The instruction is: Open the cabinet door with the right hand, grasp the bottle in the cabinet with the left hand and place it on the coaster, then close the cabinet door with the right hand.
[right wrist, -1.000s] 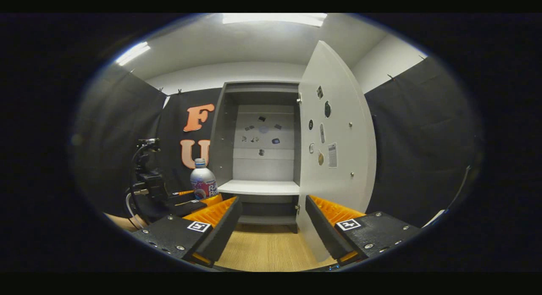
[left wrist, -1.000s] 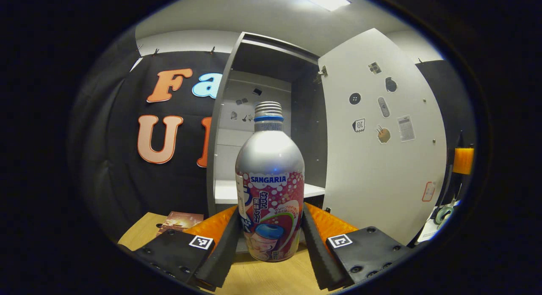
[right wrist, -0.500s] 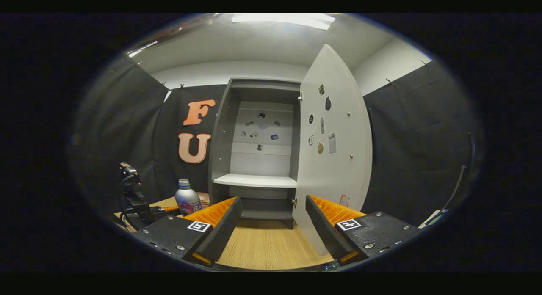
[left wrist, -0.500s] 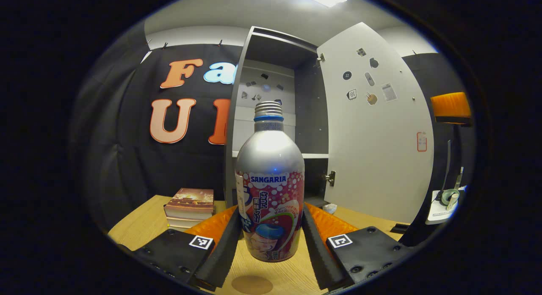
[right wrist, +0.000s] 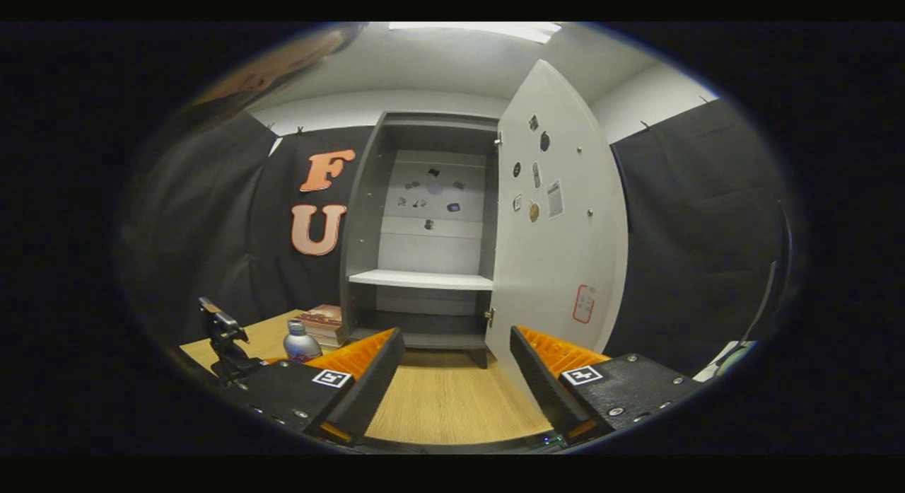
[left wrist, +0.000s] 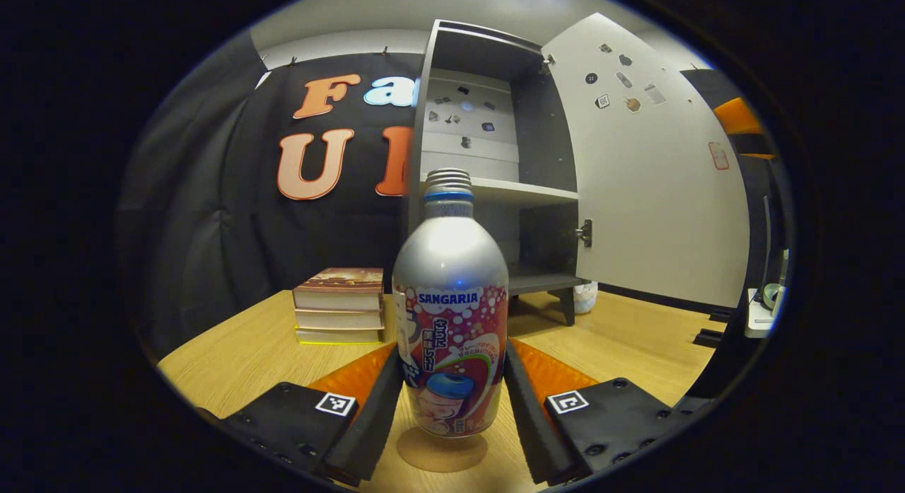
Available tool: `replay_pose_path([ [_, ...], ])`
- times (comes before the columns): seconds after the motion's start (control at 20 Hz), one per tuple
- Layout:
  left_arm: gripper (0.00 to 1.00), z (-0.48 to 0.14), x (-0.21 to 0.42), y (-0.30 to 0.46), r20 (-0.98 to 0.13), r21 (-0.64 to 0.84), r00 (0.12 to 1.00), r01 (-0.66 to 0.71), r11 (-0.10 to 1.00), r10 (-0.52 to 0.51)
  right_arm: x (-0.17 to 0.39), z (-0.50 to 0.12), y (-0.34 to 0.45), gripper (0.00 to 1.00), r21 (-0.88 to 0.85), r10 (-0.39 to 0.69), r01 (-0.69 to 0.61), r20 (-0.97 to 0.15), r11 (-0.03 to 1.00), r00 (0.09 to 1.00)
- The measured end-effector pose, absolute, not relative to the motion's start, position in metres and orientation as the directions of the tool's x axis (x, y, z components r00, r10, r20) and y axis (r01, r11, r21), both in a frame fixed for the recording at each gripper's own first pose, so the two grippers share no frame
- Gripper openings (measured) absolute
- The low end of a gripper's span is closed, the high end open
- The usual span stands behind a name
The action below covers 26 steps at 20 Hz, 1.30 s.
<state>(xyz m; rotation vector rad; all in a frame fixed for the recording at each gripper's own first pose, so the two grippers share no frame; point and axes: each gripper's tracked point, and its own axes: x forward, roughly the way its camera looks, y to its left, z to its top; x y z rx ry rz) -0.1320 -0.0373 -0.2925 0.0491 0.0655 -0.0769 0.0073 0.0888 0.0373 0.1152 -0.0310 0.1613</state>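
A: What sits at the left now, in the left gripper view?
B: A stack of books (left wrist: 339,305) at ten o'clock from the bottle (left wrist: 450,316). A second ago only its top corner showed; now the whole stack stands on the table (left wrist: 233,358).

A: And the bottle?
B: Upright, clamped between both fingers of the left gripper (left wrist: 452,401). The coaster (left wrist: 442,450) lies right under its base at six o'clock; whether they touch, I cannot tell. A second ago no coaster showed.

A: To the right?
B: The cabinet (left wrist: 488,160) at twelve to one o'clock has risen in view, its door (left wrist: 650,175) swung wide at two o'clock.

A: The right gripper view?
B: The bottle has sunk to eight o'clock. The right gripper (right wrist: 456,369) stands spread, grasping nothing, facing the cabinet.
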Motion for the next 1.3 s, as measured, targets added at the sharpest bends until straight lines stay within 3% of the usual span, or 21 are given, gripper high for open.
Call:
replay_pose_path([
  [0.45, 0.84, -0.327, -0.126, -0.036, -0.106, 0.065, 0.992, 0.076, 0.995, -0.069, -0.006, 0.023, 0.090, 0.92, 0.133, 0.161, -0.156, -0.032, 0.979, 0.986],
  [1.3, 0.86, -0.359, -0.141, -0.035, -0.266, 0.086, 0.962, 0.082, 0.993, -0.056, -0.009, 0.020, 0.087, 0.92, 0.160, 0.143, -0.133, -0.050, 0.978, 0.988],
])
